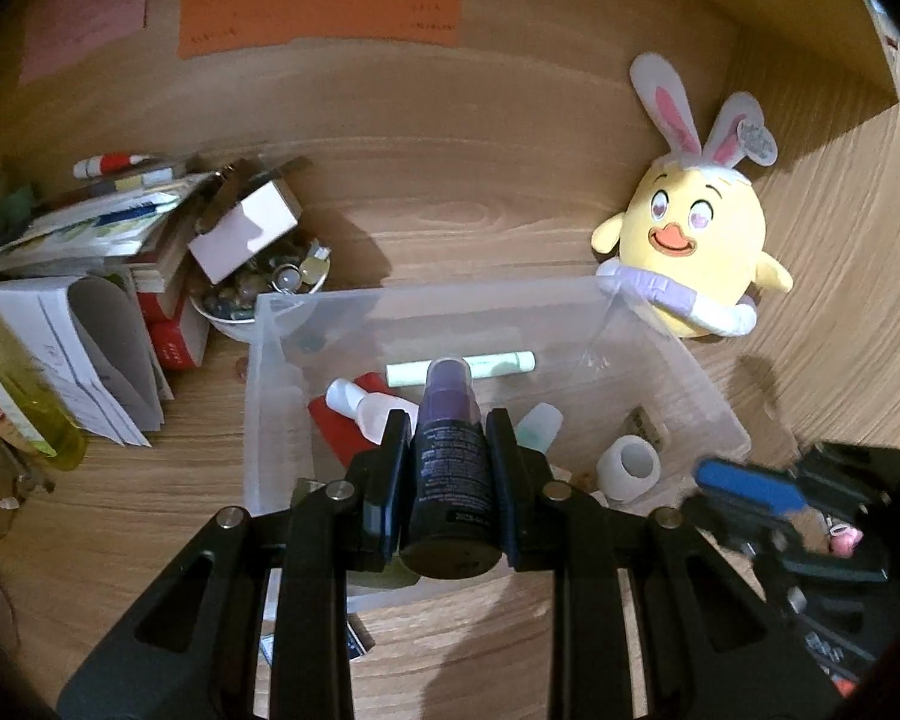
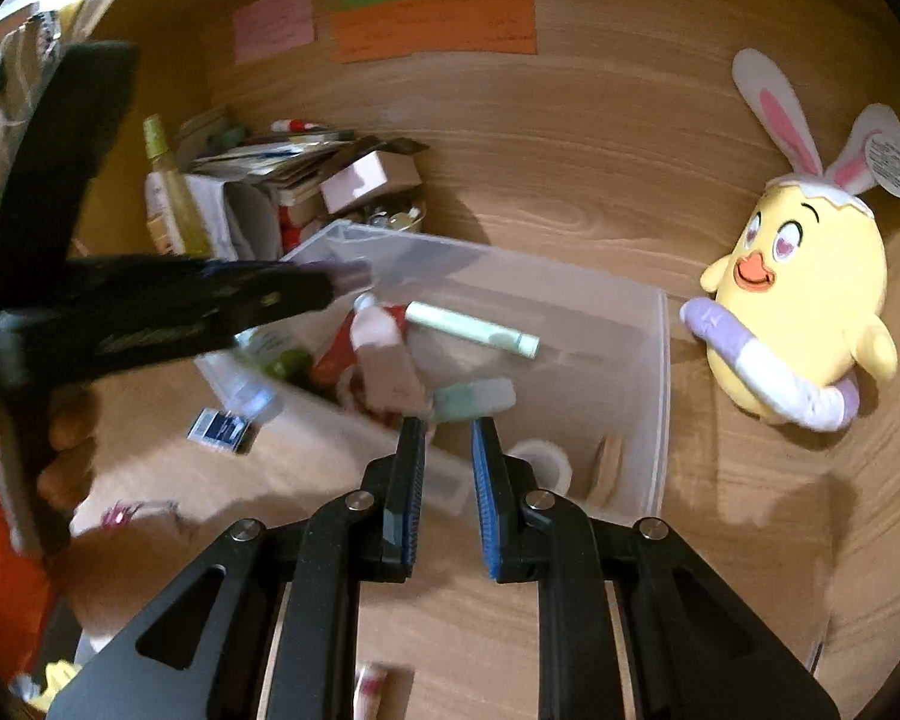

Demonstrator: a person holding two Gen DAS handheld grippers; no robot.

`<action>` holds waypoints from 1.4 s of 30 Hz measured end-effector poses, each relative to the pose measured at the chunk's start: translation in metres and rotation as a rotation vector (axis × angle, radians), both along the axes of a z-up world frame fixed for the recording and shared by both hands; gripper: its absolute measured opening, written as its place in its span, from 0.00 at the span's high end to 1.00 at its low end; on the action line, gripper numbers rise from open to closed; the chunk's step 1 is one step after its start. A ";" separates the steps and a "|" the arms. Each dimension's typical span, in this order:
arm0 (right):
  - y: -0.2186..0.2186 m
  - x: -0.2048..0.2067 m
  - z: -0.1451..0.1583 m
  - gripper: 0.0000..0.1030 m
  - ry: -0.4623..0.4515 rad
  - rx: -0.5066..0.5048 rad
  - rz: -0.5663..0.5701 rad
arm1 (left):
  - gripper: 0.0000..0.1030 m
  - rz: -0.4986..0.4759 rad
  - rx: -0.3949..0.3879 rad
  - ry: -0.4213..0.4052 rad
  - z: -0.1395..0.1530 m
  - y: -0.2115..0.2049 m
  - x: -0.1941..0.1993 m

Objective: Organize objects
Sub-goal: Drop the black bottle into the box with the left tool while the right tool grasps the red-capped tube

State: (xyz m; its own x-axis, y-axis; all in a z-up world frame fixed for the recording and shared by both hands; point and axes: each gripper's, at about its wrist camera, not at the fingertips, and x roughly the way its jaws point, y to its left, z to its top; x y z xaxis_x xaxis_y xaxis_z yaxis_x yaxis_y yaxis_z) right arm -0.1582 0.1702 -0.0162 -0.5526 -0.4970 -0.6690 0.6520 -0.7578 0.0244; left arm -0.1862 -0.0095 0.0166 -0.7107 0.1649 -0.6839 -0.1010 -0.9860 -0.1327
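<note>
Bottle point(image 1: 450, 468), dark with a purple cap, sits clamped in my left hand-held gripper point(image 1: 449, 420), held over the clear bin point(image 1: 282, 396) on the tabletop point(image 1: 150, 510). My right hand-held gripper point(image 2: 447, 426) is empty, its blue pads point(image 2: 486, 480) nearly together, above the bin's near edge. In the bin lie a green tube point(image 1: 504, 365) and a tape roll point(image 1: 630, 462). A plush chick point(image 1: 690, 240) stands beside it.

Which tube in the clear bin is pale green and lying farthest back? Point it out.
The pale green tube, lying on its side across the back of the clear bin, behind the white bottle and the short teal tube.
</note>
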 end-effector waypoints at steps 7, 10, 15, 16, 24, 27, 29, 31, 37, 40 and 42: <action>0.020 0.025 -0.015 0.81 -0.041 -0.002 0.021 | 0.76 -0.006 -0.013 -0.032 -0.013 0.008 -0.009; 0.027 0.033 -0.026 0.76 -0.077 -0.012 0.021 | 0.76 -0.007 -0.021 -0.041 -0.017 0.010 -0.012; 0.035 0.051 -0.044 0.69 -0.109 0.010 0.019 | 0.76 -0.007 -0.035 -0.058 -0.024 0.011 -0.017; 0.037 0.054 -0.048 0.69 -0.118 0.016 0.020 | 0.76 -0.006 -0.036 -0.059 -0.024 0.011 -0.017; 0.049 0.073 -0.069 0.69 -0.158 0.056 0.009 | 0.75 -0.009 -0.049 -0.034 -0.018 0.015 -0.009; 0.048 0.077 -0.072 0.69 -0.150 0.065 0.007 | 0.75 -0.017 -0.054 -0.017 -0.012 0.018 -0.001; 0.046 0.081 -0.072 0.69 -0.136 0.080 0.006 | 0.70 -0.019 -0.057 0.000 -0.007 0.018 0.006; 0.044 0.084 -0.073 0.73 -0.128 0.081 0.014 | 0.64 -0.021 -0.058 0.021 0.000 0.018 0.015; 0.041 0.083 -0.072 0.86 -0.122 0.076 0.009 | 0.53 -0.025 -0.078 0.073 0.016 0.016 0.041; 0.043 0.081 -0.072 0.86 -0.126 0.063 -0.007 | 0.44 -0.020 -0.086 0.092 0.021 0.012 0.054; 0.045 0.079 -0.070 0.86 -0.128 0.051 -0.014 | 0.41 -0.018 -0.091 0.101 0.024 0.008 0.063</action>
